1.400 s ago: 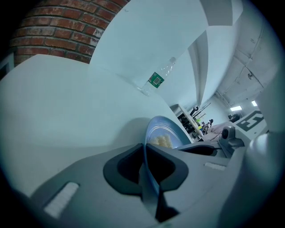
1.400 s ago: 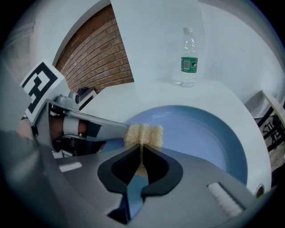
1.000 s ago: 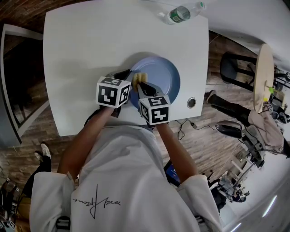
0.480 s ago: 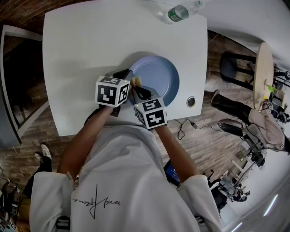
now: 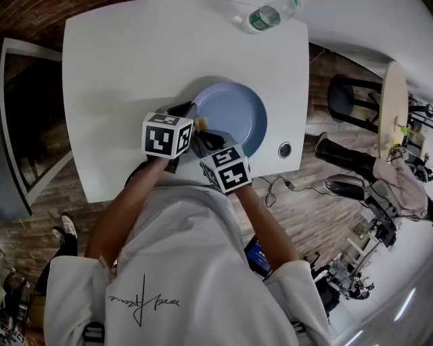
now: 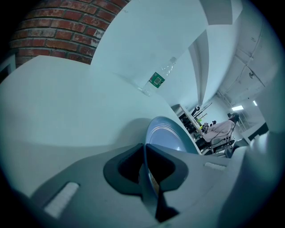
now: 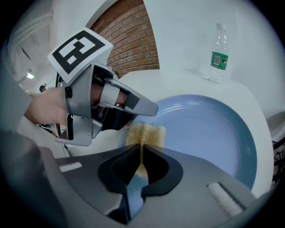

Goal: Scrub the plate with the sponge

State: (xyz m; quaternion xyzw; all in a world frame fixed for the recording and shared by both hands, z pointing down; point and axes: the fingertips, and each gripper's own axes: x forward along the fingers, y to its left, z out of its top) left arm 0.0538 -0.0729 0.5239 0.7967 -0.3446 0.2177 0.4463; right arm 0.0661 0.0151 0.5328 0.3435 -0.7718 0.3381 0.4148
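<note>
A blue plate [image 5: 233, 115] lies on the white table [image 5: 122, 61], and it also fills the right gripper view [image 7: 209, 133]. My left gripper [image 5: 189, 108] is shut on the plate's left rim; in the left gripper view the thin rim [image 6: 167, 136] runs between the closed jaws [image 6: 144, 149]. My right gripper [image 5: 206, 137] is shut on a yellow sponge [image 5: 201, 123]. The sponge [image 7: 144, 133] is pressed onto the plate's near-left part, just in front of the right gripper's jaws [image 7: 141, 153] and right below the left gripper [image 7: 147, 109].
A plastic water bottle [image 5: 265, 18] with a green label lies at the table's far edge. A small round cap [image 5: 285, 150] sits in the table near its right front corner. Chairs and clutter stand on the floor to the right.
My right gripper has slid the sponge left across the plate toward the rim held by the left gripper, and rolled a little. The left gripper and plate stayed put.
</note>
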